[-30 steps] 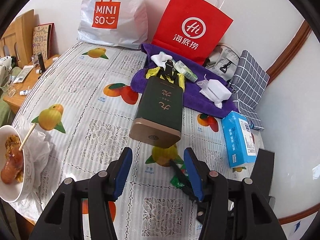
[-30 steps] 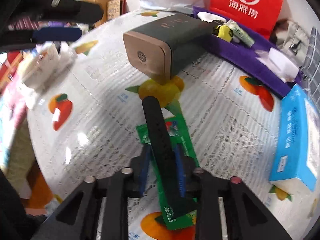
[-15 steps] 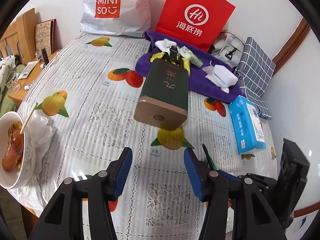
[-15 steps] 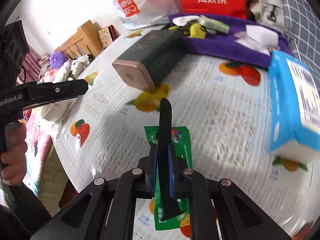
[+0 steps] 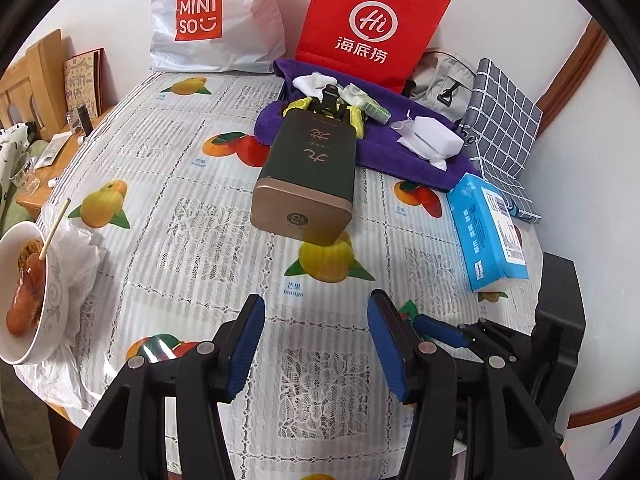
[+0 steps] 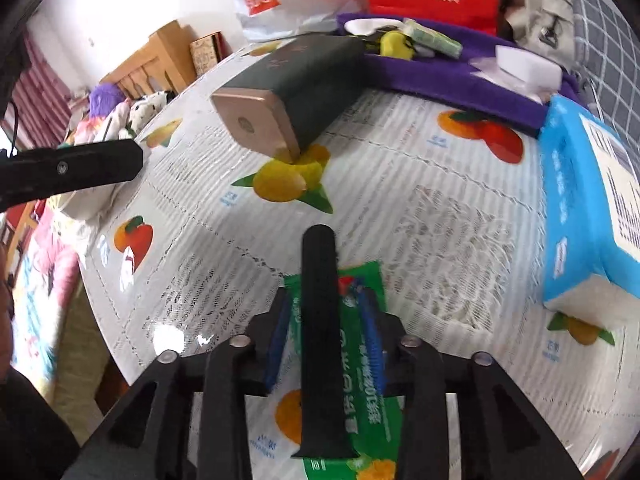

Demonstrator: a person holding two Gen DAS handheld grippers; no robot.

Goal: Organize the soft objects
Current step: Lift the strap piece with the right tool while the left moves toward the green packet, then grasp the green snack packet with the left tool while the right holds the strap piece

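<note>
My right gripper (image 6: 326,328) hovers low over the fruit-print tablecloth and its jaws are opening. A black strap (image 6: 318,280) runs lengthwise between the blue pads (image 6: 280,332), which no longer press on it. Under the strap lies a green snack packet (image 6: 360,364). My left gripper (image 5: 316,344) is open with nothing between its fingers, above bare tablecloth beside the right gripper (image 5: 440,328). At the back a purple towel (image 5: 400,152) carries a white sponge (image 5: 436,140), a yellow item (image 5: 356,118) and a green tissue pack (image 5: 368,102).
A dark green box with a gold end (image 5: 312,172) lies mid-table against the towel. A blue tissue pack (image 5: 488,228) sits at the right. A bowl of food (image 5: 24,300) stands at the left edge. A white bag (image 5: 216,20), a red bag (image 5: 372,28) and a checked cloth (image 5: 504,120) line the back.
The right jaws, shut on the black strap half a second ago, have parted from it. The right view has rolled. The left gripper has drawn back a little from the box.
</note>
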